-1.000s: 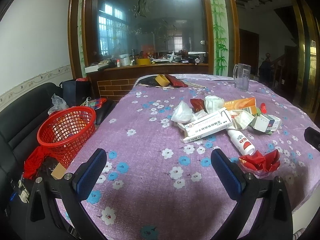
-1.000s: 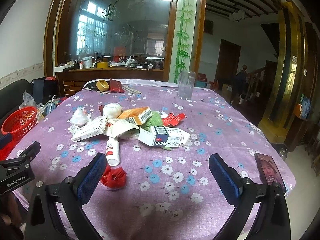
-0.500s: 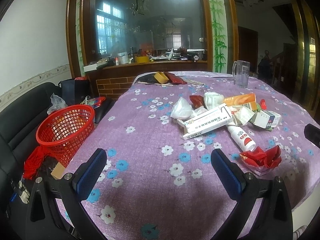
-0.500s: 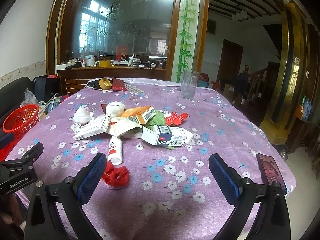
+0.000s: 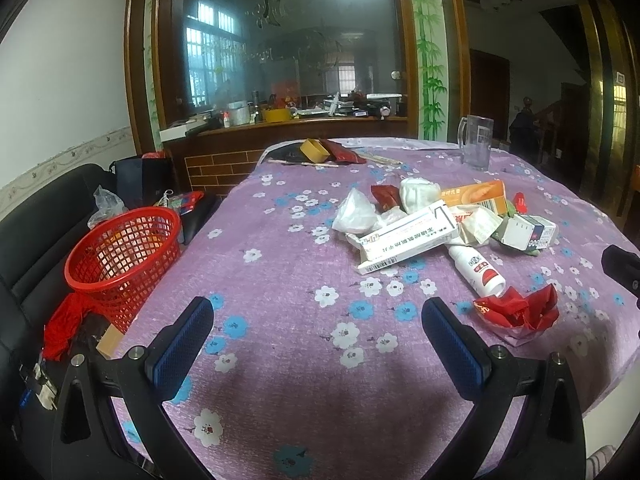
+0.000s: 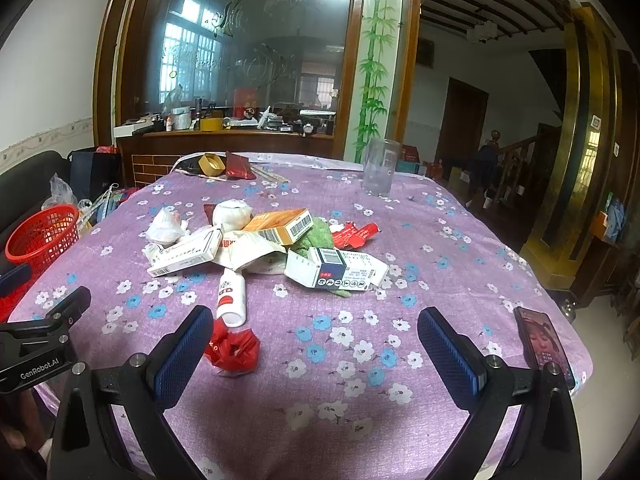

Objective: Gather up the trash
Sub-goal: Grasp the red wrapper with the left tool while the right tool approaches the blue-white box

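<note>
**Trash heaped mid-worktop, both claws empty and poised**

Trash [image 6: 264,248] lies in a loose pile near the middle of the worktop [image 6: 440,280], which is covered in a purple flowered cloth: flattened cartons, a white bottle [image 6: 231,296] on its side, crumpled white paper and, nearest the front edge, a crushed red wrapper [image 6: 232,348]. The left claw [image 5: 320,344] and the right claw [image 6: 316,344] both hover low over the near edge with fingers spread wide, holding nothing.

The step in hand looks like the first reach. The red wrapper is the sensible pick: it sits apart from the heap, just beside the right claw's left finger. Coming down over it and closing on its bulk should avoid snagging the cloth. Light cartons may slide, so pinch across their narrow sides.

The red basket [image 5: 120,256] stands off the worktop's left edge on a black sofa; its inside is hard to read. A clear mug [image 5: 476,142] at the far side appears empty.
</note>
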A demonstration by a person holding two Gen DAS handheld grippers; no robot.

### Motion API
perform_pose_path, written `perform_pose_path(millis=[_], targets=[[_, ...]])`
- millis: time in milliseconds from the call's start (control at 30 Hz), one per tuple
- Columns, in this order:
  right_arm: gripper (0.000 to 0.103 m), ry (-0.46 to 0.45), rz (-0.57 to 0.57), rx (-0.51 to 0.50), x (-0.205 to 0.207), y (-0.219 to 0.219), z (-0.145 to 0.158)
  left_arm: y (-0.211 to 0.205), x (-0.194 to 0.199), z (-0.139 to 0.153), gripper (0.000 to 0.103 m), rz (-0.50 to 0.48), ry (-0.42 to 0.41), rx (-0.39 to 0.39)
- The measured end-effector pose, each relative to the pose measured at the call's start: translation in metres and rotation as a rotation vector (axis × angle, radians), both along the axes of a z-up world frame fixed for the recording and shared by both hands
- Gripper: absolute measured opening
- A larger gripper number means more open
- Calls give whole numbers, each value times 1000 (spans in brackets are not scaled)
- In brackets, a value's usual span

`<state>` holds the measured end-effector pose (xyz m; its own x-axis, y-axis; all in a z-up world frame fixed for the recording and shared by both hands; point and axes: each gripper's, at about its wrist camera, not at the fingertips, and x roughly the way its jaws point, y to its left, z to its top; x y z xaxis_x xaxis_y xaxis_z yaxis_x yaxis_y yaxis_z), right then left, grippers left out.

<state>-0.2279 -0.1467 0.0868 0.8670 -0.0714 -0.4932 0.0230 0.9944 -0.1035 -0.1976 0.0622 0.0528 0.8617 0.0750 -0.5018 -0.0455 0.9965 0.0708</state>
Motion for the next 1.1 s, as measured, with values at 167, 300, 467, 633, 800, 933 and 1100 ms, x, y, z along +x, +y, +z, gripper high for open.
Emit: perform_pose_path(millis=[167,300,467,633,800,933,1100], targets=[[103,3,4,0,2,-1,-1,-1,1,-2,103,-13,13,-10],[100,10,8,24,4,-8,-1,-7,4,-3,103,-47,25,-6],[83,51,19,96,13,-29,-2,-19,16,2,103,-161,82,-55],[63,128,40,269,28,-67,-8,-45,43,2,96,-342,227,-167],[63,145,15,330,32,-91,-13,-89,62,-16,92,-503,351,-148],[63,148,0,354,37,-108,-14,-120,65,-28,92,-531,368,-49],[63,192,15,424,56,-122,-17,-135,88,-44,92,-485,412,-11]])
